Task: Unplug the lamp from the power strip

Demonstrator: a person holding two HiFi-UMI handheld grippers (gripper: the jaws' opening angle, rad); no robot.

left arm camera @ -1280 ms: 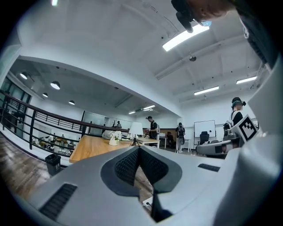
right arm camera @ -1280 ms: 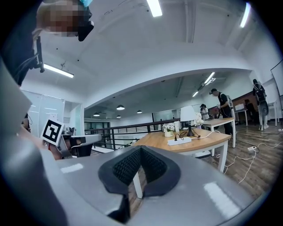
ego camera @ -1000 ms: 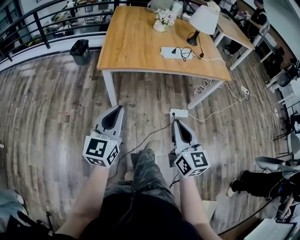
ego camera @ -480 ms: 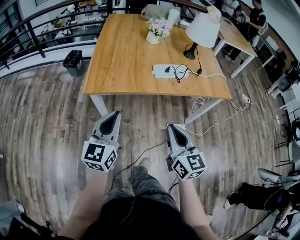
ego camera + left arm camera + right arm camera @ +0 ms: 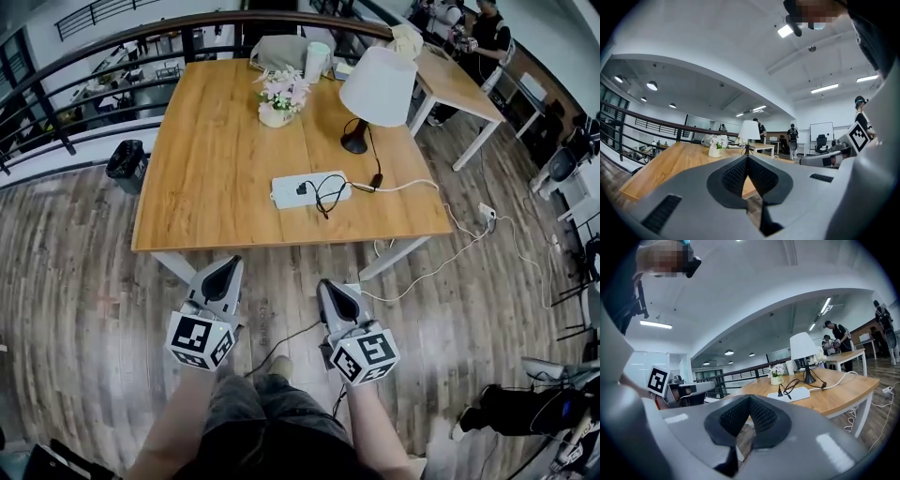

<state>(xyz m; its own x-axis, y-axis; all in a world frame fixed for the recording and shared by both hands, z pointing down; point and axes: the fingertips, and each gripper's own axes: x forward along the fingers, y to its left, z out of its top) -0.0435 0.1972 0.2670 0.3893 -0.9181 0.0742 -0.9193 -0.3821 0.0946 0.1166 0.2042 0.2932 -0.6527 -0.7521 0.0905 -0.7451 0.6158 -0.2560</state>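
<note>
A: Lamp (image 5: pixel 375 89): where does it stand?
B: Upright at the far right of the tabletop (image 5: pixel 206 187), with a white shade over a black base. Its black cord loops to a plug (image 5: pixel 302 188) seated in the white strip (image 5: pixel 286 194), which lies nearer the front edge. A flower pot (image 5: pixel 277 111) stands left of the lamp.
A: And the tools?
B: Left tool (image 5: pixel 230 264) and right tool (image 5: pixel 328 286) are held level over the floor (image 5: pixel 84 281), short of the tabletop's front edge and well apart from the strip. Each has its jaws together, with nothing between them.
</note>
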